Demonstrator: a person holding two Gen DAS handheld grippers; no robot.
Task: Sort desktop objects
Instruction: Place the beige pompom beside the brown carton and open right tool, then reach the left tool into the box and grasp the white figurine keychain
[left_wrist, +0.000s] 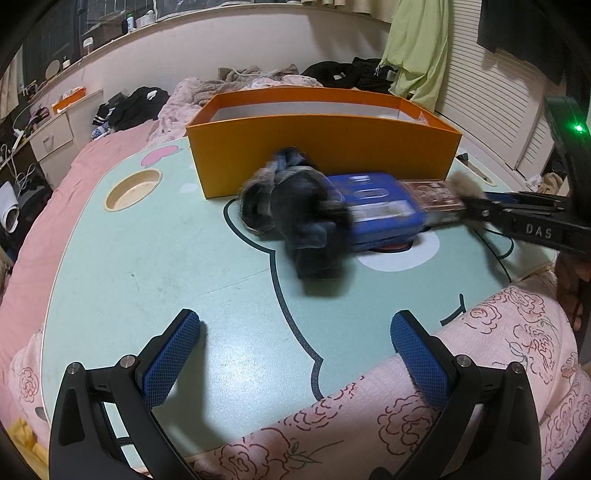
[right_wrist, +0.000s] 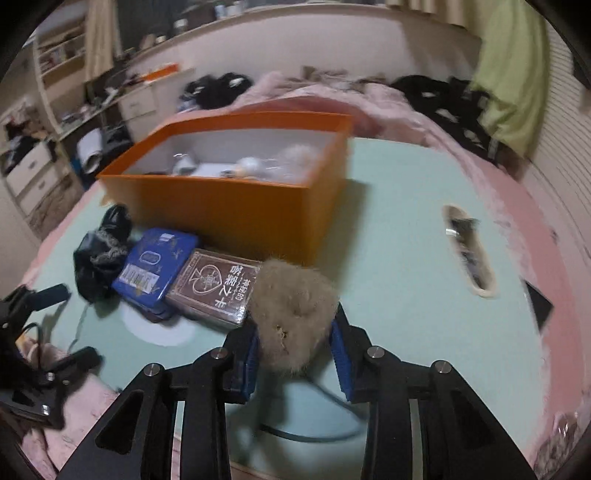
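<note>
My right gripper (right_wrist: 293, 341) is shut on a tan furry pompom (right_wrist: 291, 306) and holds it just above the green table; it also shows in the left wrist view (left_wrist: 467, 186). Beside it lie a brown card box (right_wrist: 218, 286), a blue tin (right_wrist: 155, 262) and a dark cloth bundle (right_wrist: 98, 254). In the left wrist view the bundle (left_wrist: 303, 218), tin (left_wrist: 376, 208) and card box (left_wrist: 432, 197) lie before the orange box (left_wrist: 325, 155). My left gripper (left_wrist: 295, 347) is open and empty over the table's near edge.
The orange box (right_wrist: 221, 206) holds several small pale items. The table has a round cup recess (left_wrist: 133, 190) at left and a slot (right_wrist: 469, 251) at right. Pink floral bedding (left_wrist: 424, 406) surrounds the table. Clothes lie on the bed behind.
</note>
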